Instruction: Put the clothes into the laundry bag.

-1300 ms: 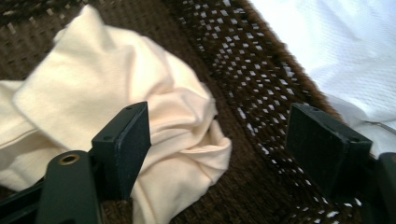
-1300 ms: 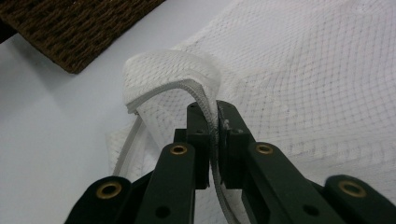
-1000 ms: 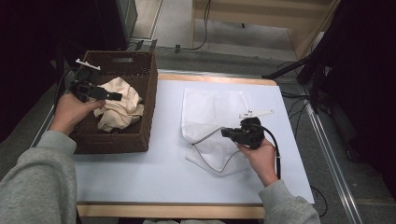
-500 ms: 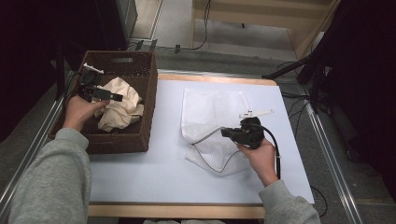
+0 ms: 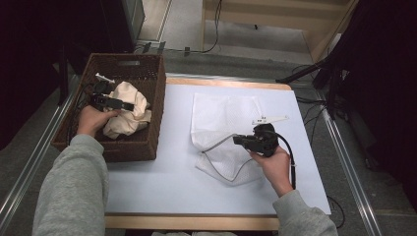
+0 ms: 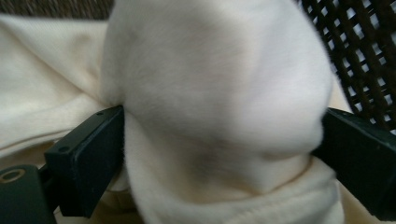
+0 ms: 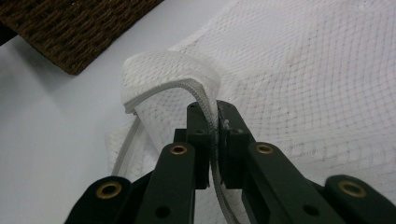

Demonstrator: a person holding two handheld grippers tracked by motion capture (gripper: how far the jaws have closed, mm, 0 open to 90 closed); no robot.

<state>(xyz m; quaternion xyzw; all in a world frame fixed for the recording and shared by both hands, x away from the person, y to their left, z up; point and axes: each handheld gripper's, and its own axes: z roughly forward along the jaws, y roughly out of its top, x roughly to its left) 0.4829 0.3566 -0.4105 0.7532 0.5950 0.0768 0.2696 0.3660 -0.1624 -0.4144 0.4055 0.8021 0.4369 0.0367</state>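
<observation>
Cream cloth (image 5: 129,109), bunched in brown wicker basket (image 5: 156,105) at far left of desk (image 5: 162,182); fold bulging between jaws of left gripper (image 5: 127,105), jaws wide apart with cloth pressed against both inner faces. White mesh laundry bag (image 5: 223,118) flat at centre of desk, right of basket and apart from it; zippered rim (image 7: 163,91) lifted in an arch, pinched in right gripper (image 5: 237,140), jaws together on rim. Hand (image 5: 273,164) behind right gripper, near edge.
</observation>
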